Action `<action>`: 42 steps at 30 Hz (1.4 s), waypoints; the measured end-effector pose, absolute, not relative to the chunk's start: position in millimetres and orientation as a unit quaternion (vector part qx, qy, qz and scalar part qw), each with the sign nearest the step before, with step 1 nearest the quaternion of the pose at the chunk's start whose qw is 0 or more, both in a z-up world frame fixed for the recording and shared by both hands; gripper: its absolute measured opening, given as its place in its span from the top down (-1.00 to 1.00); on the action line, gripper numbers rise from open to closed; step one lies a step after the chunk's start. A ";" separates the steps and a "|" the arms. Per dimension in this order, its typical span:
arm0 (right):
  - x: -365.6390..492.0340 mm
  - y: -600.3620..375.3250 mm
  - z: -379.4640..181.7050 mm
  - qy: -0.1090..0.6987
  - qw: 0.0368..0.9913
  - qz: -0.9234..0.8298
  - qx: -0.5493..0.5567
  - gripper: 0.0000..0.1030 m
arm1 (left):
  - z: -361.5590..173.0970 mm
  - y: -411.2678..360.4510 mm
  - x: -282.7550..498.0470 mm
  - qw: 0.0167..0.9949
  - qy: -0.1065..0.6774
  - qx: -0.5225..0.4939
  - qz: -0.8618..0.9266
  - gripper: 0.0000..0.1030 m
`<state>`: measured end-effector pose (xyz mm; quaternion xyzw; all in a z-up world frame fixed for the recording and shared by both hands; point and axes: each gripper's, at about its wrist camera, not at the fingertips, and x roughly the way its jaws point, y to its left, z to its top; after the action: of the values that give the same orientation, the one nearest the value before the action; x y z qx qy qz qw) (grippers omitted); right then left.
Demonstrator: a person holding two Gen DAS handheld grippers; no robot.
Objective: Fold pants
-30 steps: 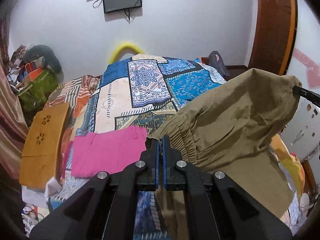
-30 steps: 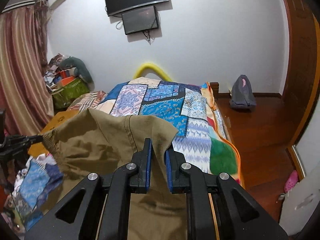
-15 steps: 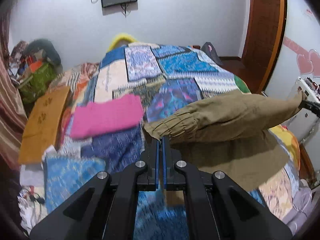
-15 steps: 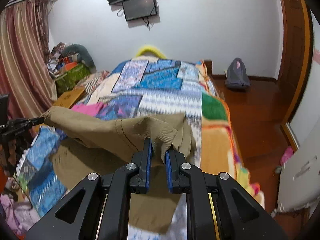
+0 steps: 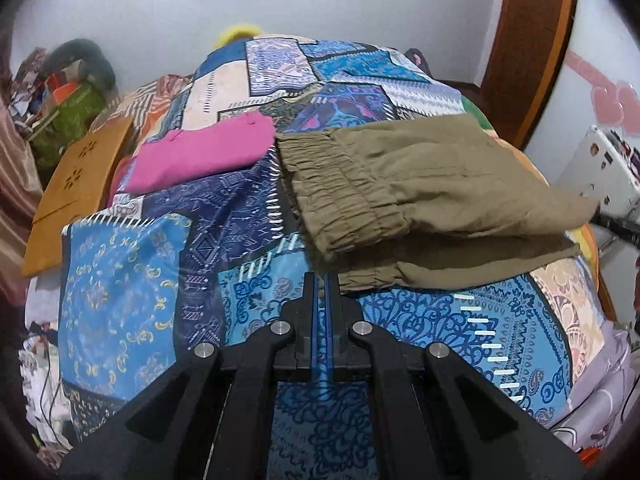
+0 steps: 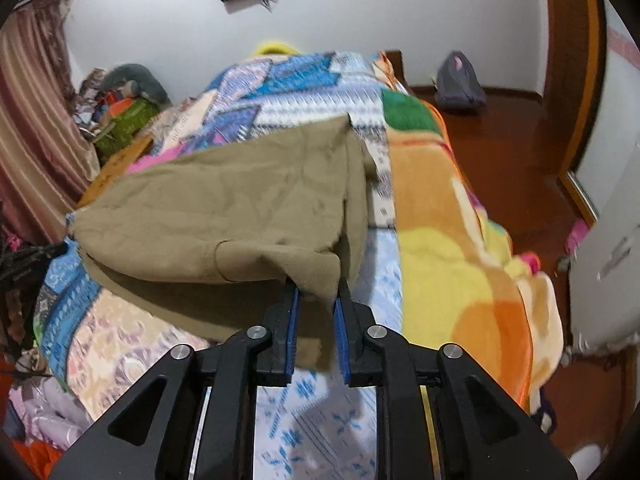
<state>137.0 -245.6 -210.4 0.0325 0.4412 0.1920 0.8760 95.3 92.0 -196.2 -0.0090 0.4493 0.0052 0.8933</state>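
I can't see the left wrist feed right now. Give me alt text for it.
Khaki pants lie folded over on a blue patchwork bedspread, elastic waistband toward the camera, just ahead of the left gripper, whose jaws are nearly together with no cloth visible between them. A folded pink garment lies to the left of the pants, with a white wall behind the bed.

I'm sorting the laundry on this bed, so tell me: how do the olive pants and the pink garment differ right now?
The olive pants are the larger bundle with a gathered elastic waistband; the pink garment is smaller, with no gathering visible. The pants are loosely folded and wrinkled, one corner between the right gripper's fingers; the pink garment is a flat rectangle that neither gripper touches. Both lie on the patchwork bedspread.
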 end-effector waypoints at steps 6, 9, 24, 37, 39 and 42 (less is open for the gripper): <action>130.8 -270.7 -212.6 0.464 0.873 0.144 0.045 0.69 | -167.3 96.6 95.5 0.907 0.421 -0.010 0.012 0.93; 128.3 -275.5 -196.2 0.445 0.882 0.142 0.056 0.67 | -157.9 89.7 104.9 0.909 0.416 -0.010 0.002 0.80; 148.7 -187.8 -242.0 0.470 0.850 0.235 0.040 0.27 | -215.8 51.7 132.3 0.887 0.461 -0.019 -0.019 0.29; 188.9 -216.3 -201.5 0.450 0.867 0.212 0.034 0.25 | -178.6 93.8 161.8 0.897 0.439 -0.046 0.010 0.03; 203.1 -216.9 -196.9 0.444 0.871 0.208 0.031 0.25 | -176.7 100.7 178.6 0.897 0.439 -0.040 0.022 0.03; 225.0 -214.9 -193.7 0.437 0.876 0.205 0.021 0.24 | -177.9 106.9 204.0 0.895 0.444 -0.040 0.026 0.03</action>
<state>225.0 -214.9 -193.7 0.0212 0.4370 0.2048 0.8756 204.0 106.9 -177.9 -0.0395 0.4435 0.0257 0.8950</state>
